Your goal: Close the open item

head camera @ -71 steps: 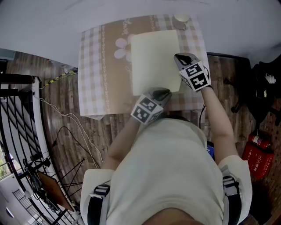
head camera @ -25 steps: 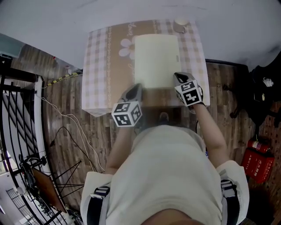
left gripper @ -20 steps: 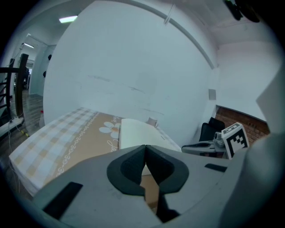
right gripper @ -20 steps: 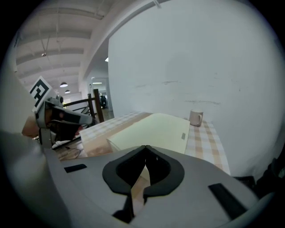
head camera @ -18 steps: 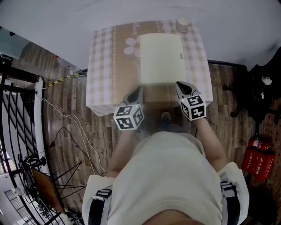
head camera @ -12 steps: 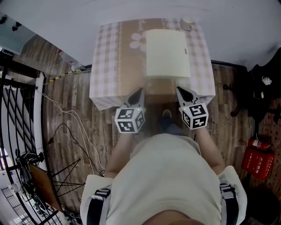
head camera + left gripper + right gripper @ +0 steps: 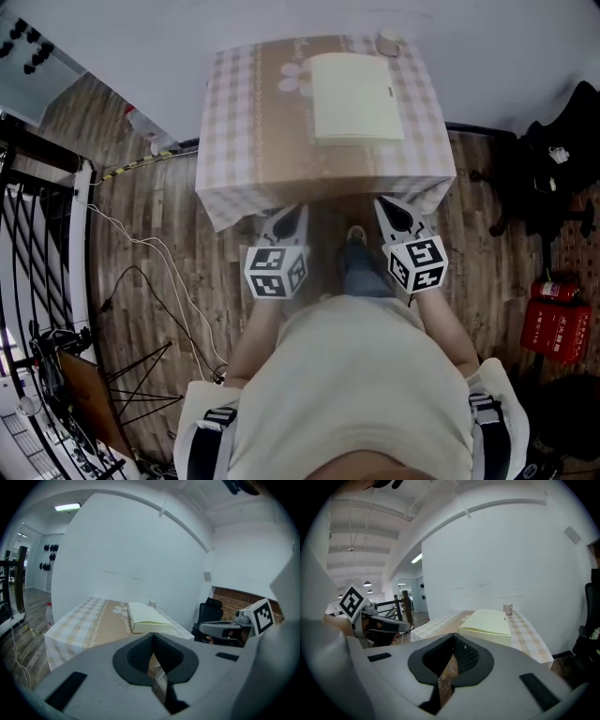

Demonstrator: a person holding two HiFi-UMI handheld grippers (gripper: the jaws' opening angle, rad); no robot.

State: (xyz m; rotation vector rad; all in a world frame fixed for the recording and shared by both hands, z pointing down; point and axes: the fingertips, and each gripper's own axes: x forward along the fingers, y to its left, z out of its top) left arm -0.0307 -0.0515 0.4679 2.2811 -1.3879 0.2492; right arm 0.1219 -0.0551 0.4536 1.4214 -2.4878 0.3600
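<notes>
Left claw: the left claw [image 7: 289, 217] is clenched on nothing, and its own view shows the jaws pressed together with no thing between them. A few seconds ago it rested at the near edge of the book. It has since drawn back off the table and hangs over the wooden floor [image 7: 159, 216].
Table: the checked-cloth table [image 7: 234, 112] lies ahead of both claws, its near edge just beyond their tips.
Book: the pale book [image 7: 352, 94] lies flat on the cloth with its cover down, well ahead of the left claw and a little to that claw's right. It is well ahead of the right claw and slightly to that claw's left. Neither claw touches it any longer.
Cup: a small cup [image 7: 387, 40] stands past the book's far right corner, farther from both claws than anything else on the table.
Right claw: the right claw [image 7: 394, 212] is also clenched and empty, jaws together in its own view. Earlier it sat at the book's right edge. It has pulled back level with the left claw, the two well apart.
Meaning: the open item looks closed already. With both claws withdrawn and shut, the closing seems done and the task looks complete.
</notes>
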